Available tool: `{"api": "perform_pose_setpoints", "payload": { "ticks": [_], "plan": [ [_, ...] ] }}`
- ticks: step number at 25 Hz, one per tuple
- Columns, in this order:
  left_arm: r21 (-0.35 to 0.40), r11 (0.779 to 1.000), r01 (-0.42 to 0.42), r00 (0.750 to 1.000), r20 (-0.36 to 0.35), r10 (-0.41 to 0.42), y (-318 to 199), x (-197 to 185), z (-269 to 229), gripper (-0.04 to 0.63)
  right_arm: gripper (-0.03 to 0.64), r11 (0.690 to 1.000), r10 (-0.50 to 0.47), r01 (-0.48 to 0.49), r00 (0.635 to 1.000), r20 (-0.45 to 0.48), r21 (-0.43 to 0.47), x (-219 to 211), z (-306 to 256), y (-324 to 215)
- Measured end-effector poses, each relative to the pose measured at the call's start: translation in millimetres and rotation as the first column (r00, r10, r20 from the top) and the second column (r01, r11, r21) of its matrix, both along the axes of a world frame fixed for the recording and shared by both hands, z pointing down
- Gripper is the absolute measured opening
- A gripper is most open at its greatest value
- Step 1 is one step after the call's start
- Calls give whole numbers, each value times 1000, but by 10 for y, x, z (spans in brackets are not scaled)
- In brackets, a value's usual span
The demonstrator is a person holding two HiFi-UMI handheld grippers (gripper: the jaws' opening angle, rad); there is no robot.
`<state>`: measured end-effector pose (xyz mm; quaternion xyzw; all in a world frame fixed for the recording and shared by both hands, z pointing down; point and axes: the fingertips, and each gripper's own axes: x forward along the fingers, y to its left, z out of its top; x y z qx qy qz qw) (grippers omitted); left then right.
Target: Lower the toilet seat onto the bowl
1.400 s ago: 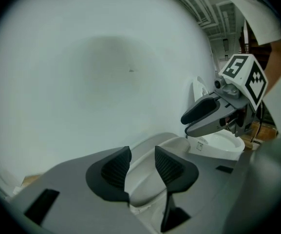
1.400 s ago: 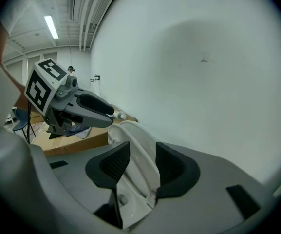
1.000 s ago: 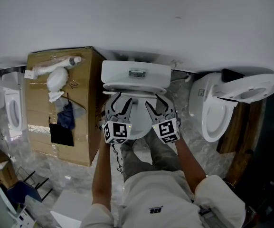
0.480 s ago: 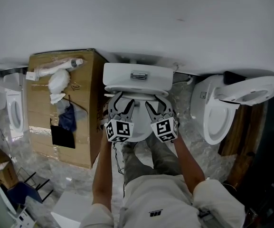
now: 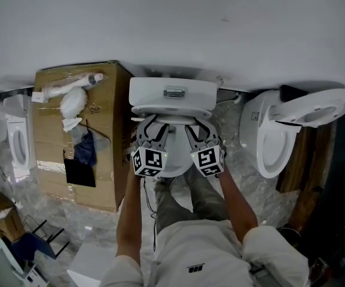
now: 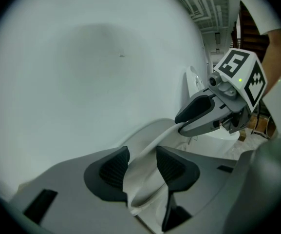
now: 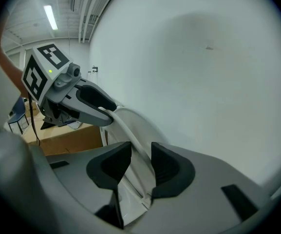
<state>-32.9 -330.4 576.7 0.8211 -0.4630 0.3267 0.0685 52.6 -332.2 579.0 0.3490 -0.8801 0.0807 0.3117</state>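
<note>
Progress stands at the grasp, with the lowering itself not yet done; the toilet seat [image 7: 130, 126] stands raised, near upright against the pale wall behind it, at the centre of the head view just under the tank [image 5: 172, 93]. Both gripper views show its white rim running up between the pads; the left tongs [image 6: 142, 165] have just been closing and now sit narrow on the rim's left side, pads pressed against it as far as that view shows; the right tongs [image 7: 141, 162] have just been closing too and are clamped on the rim's right side. Each of the tongs shows in the other's view, higher along the same curve, so the seat is held at two places on its upper arc. What is left, by this reading, is the whole swing: bringing the seat forward and down until it lies flat on the bowl [image 5: 173, 163], lower centre in the head view, then letting go.
</note>
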Motion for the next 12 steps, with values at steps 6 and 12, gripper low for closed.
{"api": "perform_pose_setpoints", "payload": {
  "ticks": [6,12],
  "plan": [
    [3,1000,-13,1000,-3,13,101,-5,-3,195,130,1000,15,-15,1000,2,0,-1,0,96],
    [8,1000,-26,1000,18,26,221,-33,7,215,133,999,37,-37,999,1,-5,3,6,227]
  ]
}}
